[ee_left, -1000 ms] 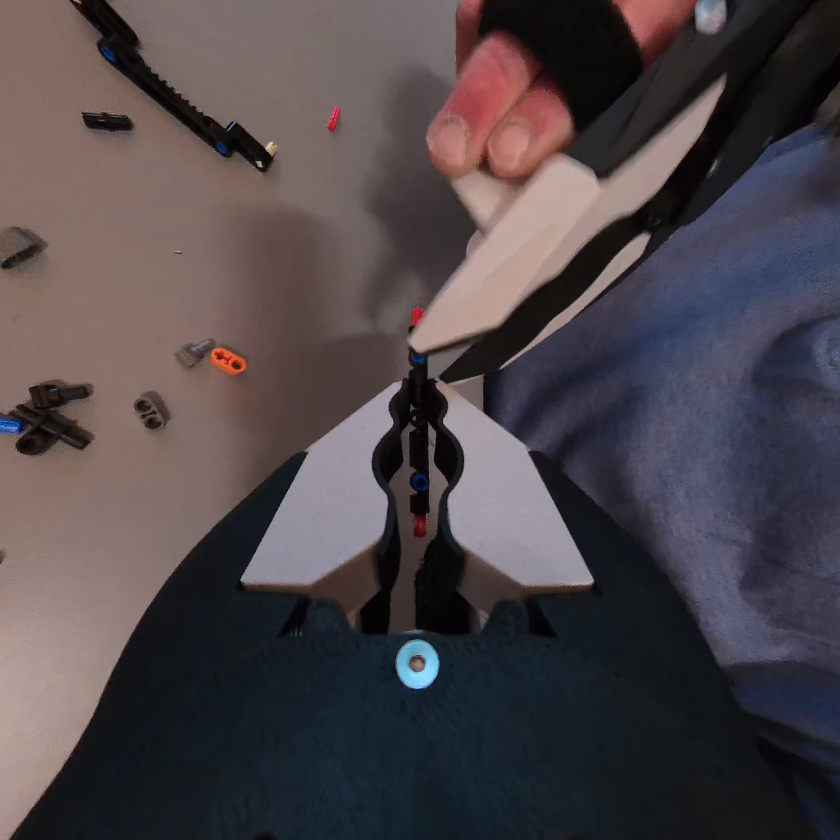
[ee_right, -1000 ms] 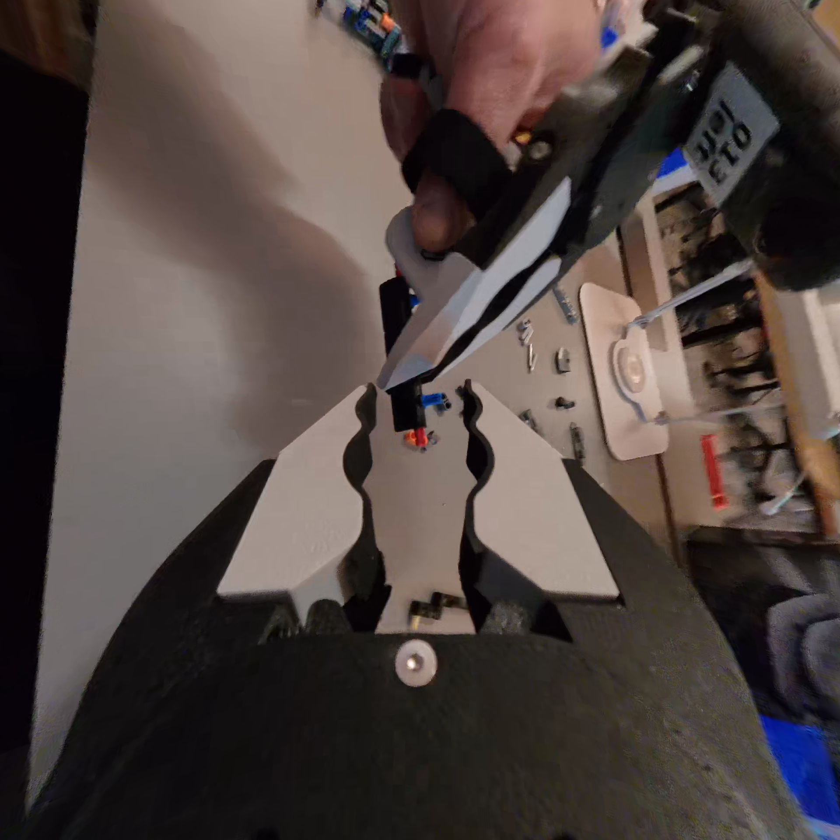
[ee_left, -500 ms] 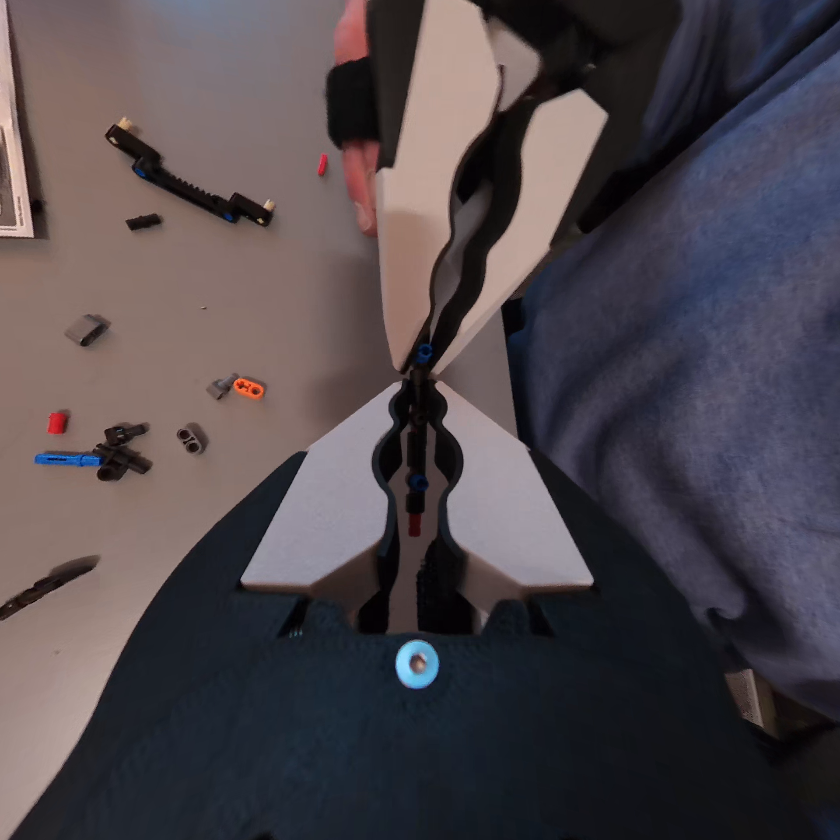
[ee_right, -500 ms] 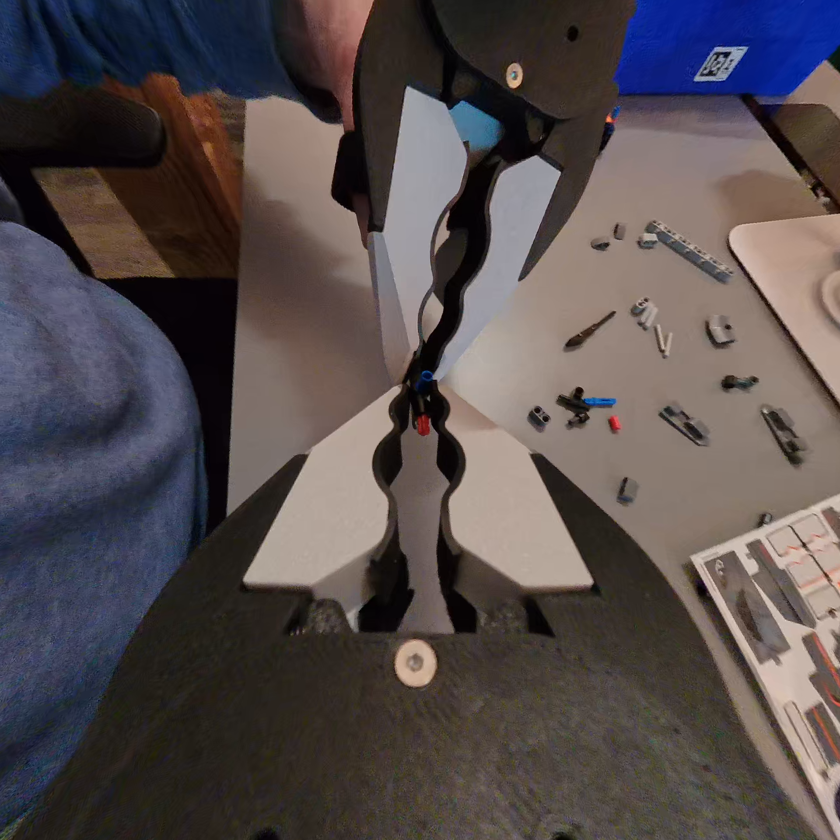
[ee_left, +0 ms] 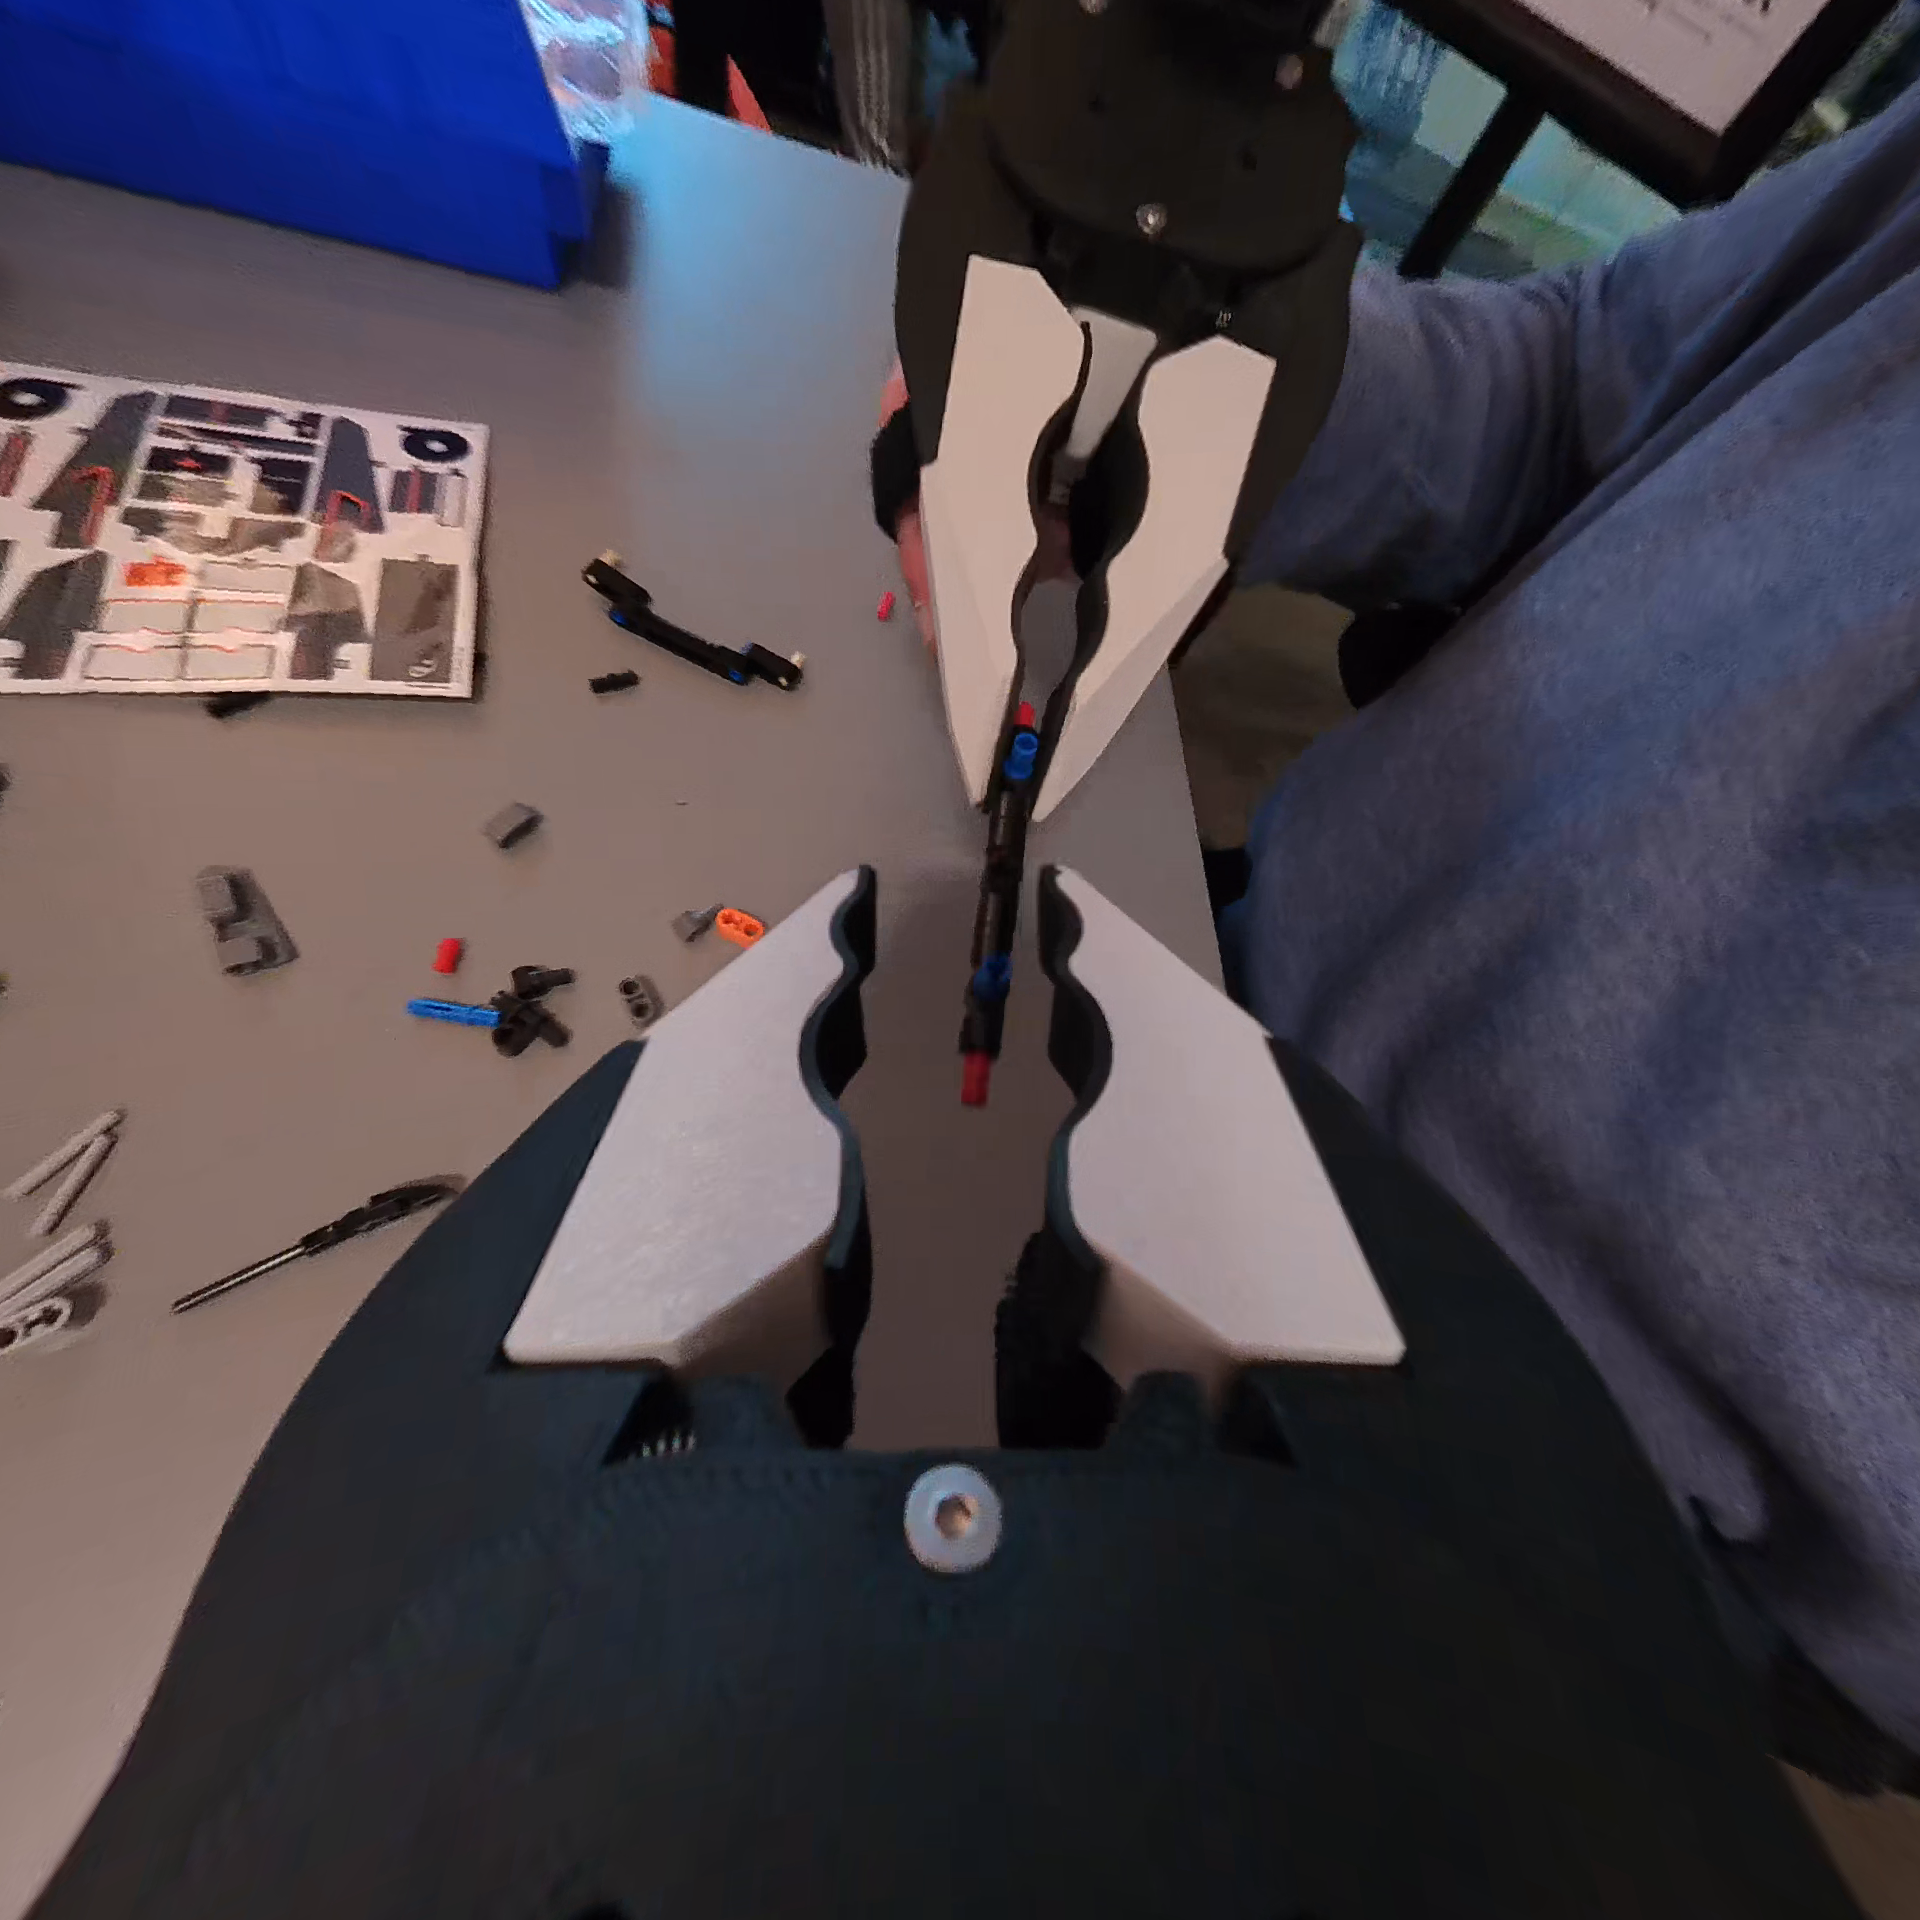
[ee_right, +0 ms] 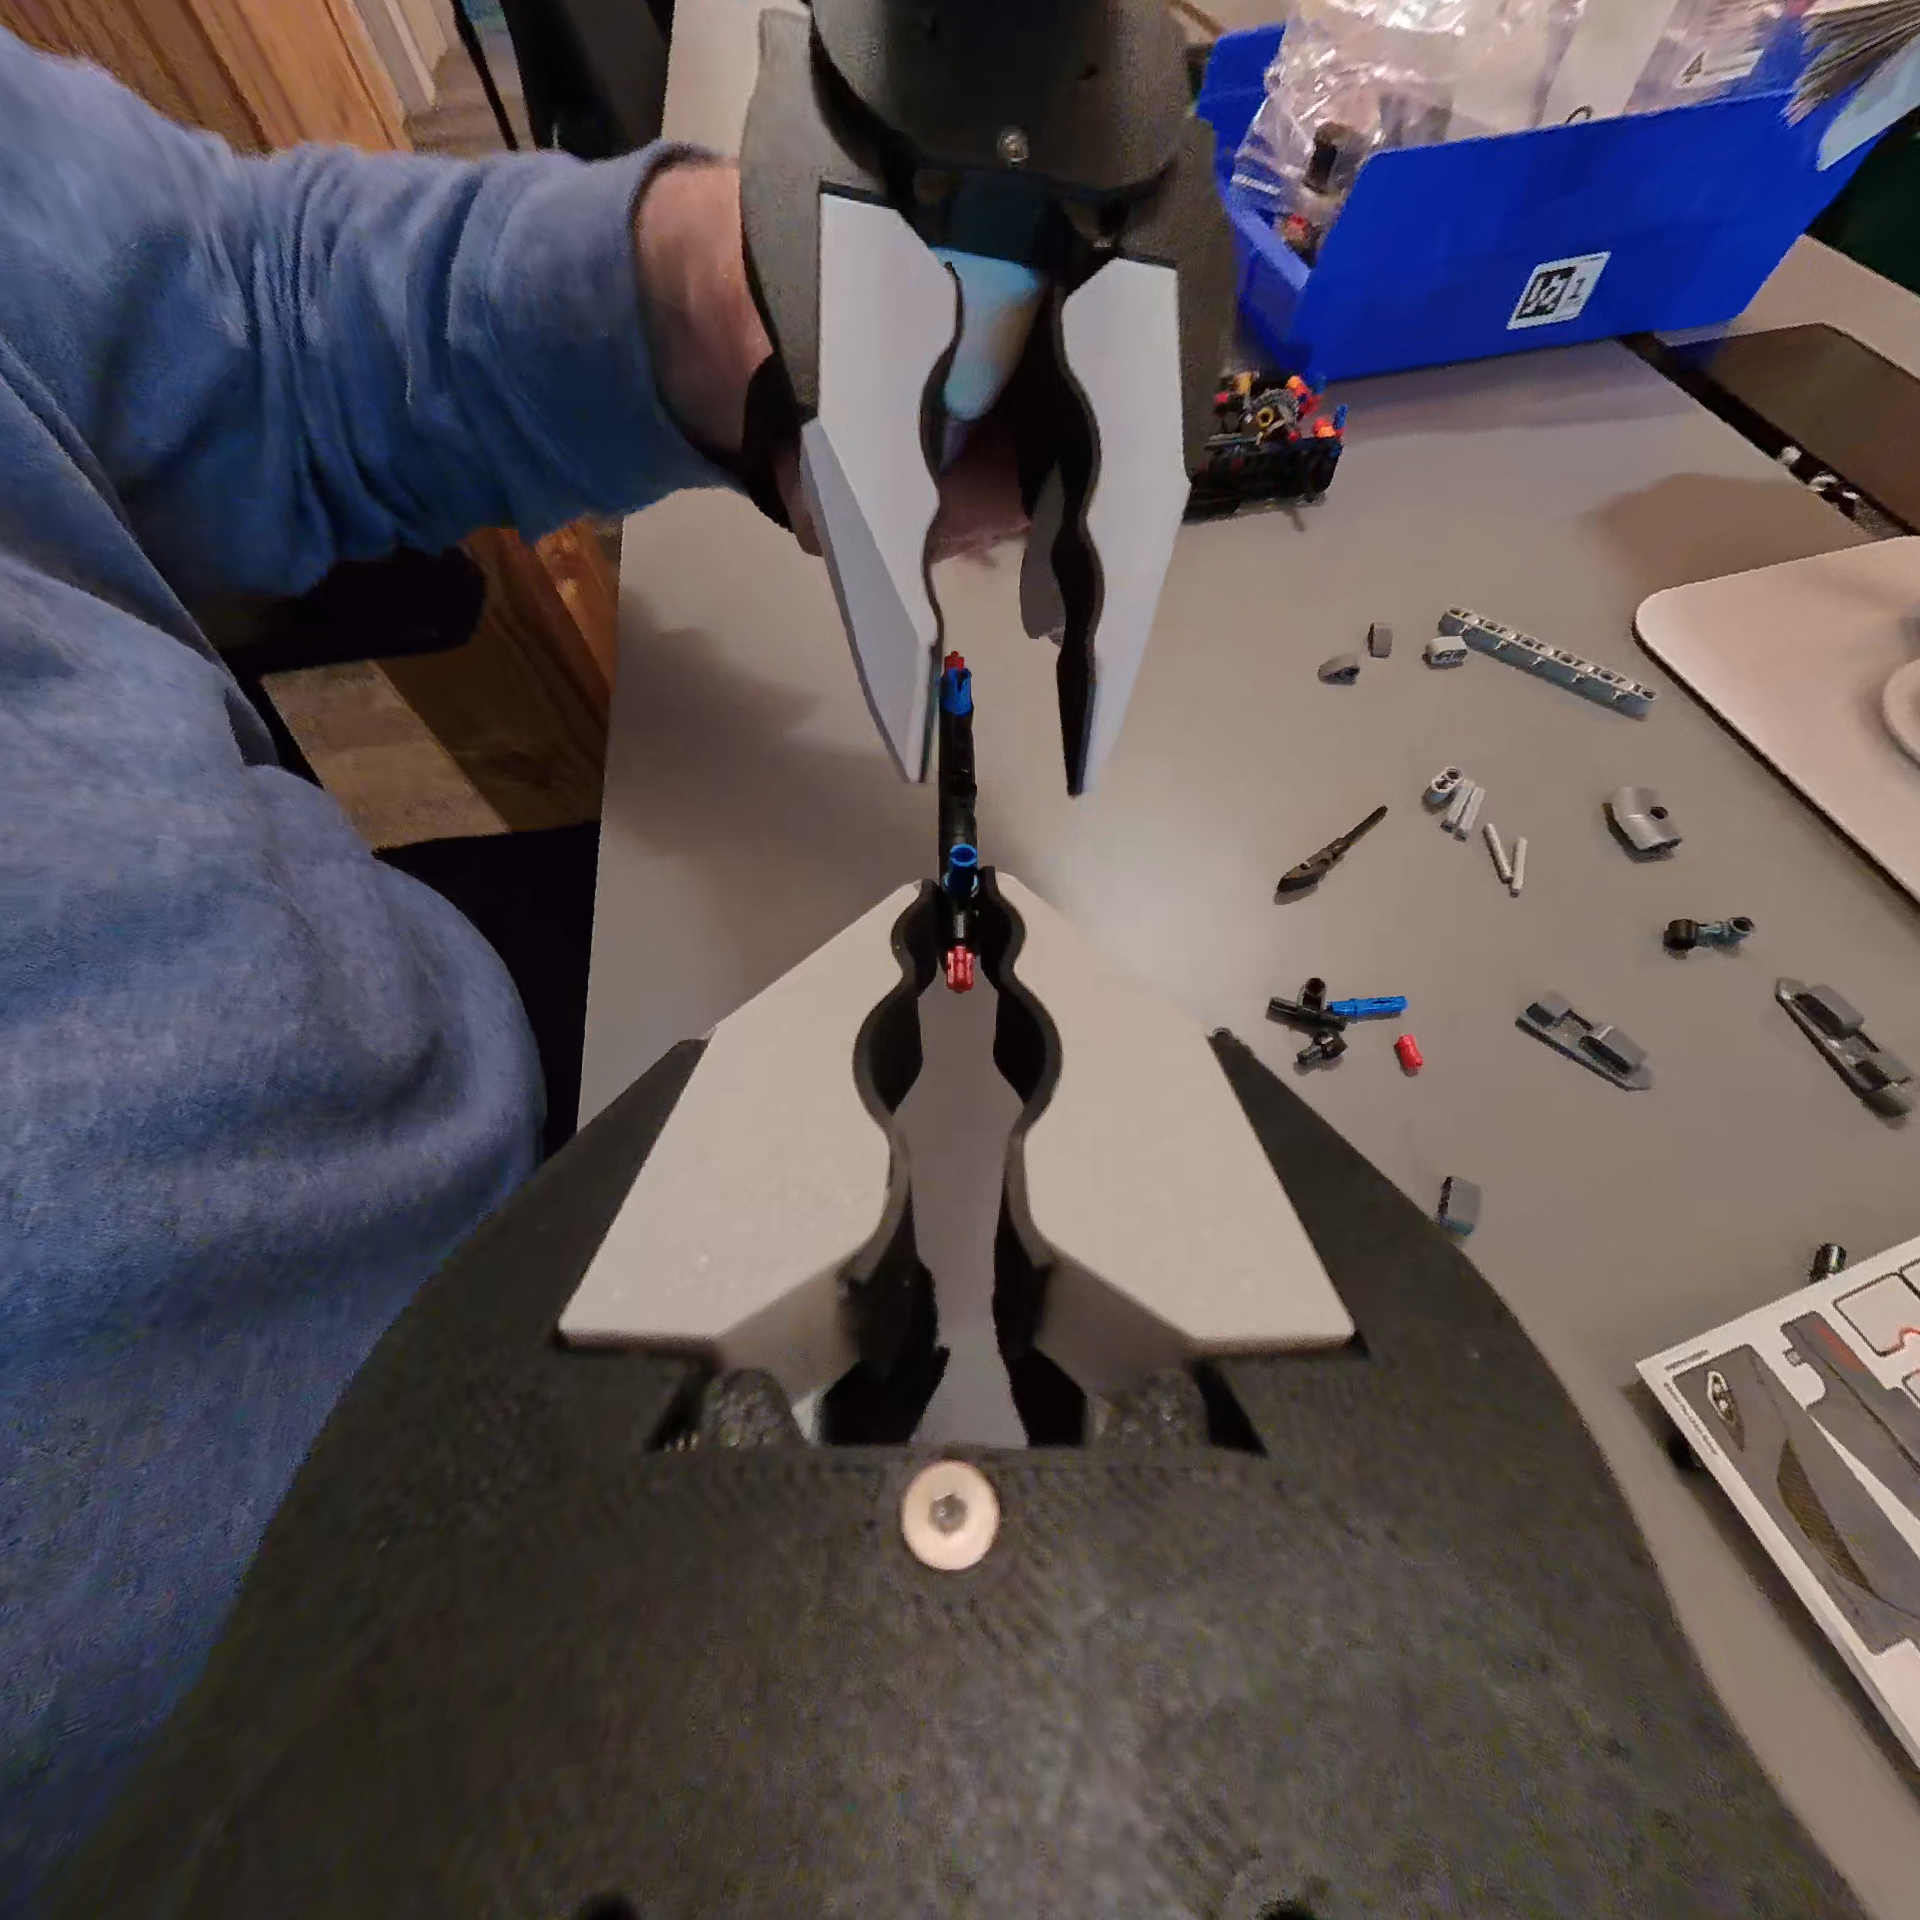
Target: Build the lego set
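Note:
A thin black lego beam (ee_left: 995,904) with blue and red pins hangs above the grey table (ee_left: 727,343), close to its edge. My right gripper (ee_right: 956,885) is shut on the beam's near end (ee_right: 956,769). In the left wrist view it (ee_left: 1010,816) comes down from above and pinches the far end of the beam. My left gripper (ee_left: 954,878) is open, its fingers on either side of the beam without touching it. In the right wrist view the left gripper (ee_right: 994,781) hangs open around the beam's far end.
Loose lego pieces (ee_left: 520,1013) and a black beam assembly (ee_left: 691,639) lie scattered on the table. A sticker sheet (ee_left: 229,540) lies at the left, a blue bin (ee_right: 1507,229) and a small built assembly (ee_right: 1262,447) at the back. A blue-sleeved arm (ee_left: 1610,831) is close.
My left gripper has opened and let go of the beam. My right gripper has closed on it and holds it alone. Both grippers have tilted, showing more of the table.

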Available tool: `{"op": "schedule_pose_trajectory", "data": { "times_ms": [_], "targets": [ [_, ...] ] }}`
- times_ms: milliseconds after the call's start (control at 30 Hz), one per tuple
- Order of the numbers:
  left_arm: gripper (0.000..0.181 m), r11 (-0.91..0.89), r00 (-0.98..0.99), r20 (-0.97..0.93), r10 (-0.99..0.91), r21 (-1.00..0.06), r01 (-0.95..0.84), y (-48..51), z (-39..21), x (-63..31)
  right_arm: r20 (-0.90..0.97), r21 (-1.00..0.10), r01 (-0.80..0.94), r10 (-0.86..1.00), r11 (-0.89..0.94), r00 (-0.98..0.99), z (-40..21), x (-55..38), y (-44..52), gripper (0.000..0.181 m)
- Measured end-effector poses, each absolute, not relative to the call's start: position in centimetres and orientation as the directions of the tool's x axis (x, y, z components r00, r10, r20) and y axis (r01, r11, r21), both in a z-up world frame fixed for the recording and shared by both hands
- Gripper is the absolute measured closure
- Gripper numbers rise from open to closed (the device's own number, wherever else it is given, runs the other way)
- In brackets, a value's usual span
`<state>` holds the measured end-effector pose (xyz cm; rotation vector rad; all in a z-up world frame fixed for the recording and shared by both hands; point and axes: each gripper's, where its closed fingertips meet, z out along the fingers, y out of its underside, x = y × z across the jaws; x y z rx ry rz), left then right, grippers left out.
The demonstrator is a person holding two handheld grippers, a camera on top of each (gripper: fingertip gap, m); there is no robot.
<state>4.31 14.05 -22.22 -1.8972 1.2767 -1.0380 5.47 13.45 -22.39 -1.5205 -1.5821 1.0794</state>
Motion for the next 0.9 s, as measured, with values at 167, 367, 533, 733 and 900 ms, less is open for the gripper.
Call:
{"op": "schedule_pose_trajectory", "data": {
  "times_ms": [167, 367, 533, 733, 900],
  "targets": [
    [0.149, -0.371, 0.276, 0.282, -0.919, -0.855, -0.361, 14.8, -21.7, 3.2, -0.149, -0.93, 0.347, 0.988, -0.124, -0.047, -21.4, 5.5, 14.5, 0.177],
    [0.149, -0.388, 0.303, 0.305, -0.903, -0.882, -0.267, 15.7, -21.1, 3.3, -0.315, -0.934, 0.189, 0.949, -0.304, -0.029, -19.7, 6.2, 16.4, 0.177],
    [0.149, -0.398, 0.307, 0.337, -0.89, -0.904, -0.16, 16.8, -19.7, 4.1, -0.393, -0.917, 0.091, 0.919, -0.389, -0.037, -18.8, 6.8, 17.1, 0.177],
    [0.15, -0.419, 0.275, 0.398, -0.875, -0.908, -0.02, 18.1, -18.0, 5.5, -0.466, -0.885, 0.01, 0.883, -0.466, -0.058, -18.3, 7.3, 17.7, 0.177],
    [0.158, -0.436, 0.218, 0.435, -0.873, -0.899, 0.046, 18.5, -16.8, 6.4, -0.471, -0.881, -0.007, 0.88, -0.472, -0.059, -18.2, 7.7, 18.0, 0.177]
  ]
}}
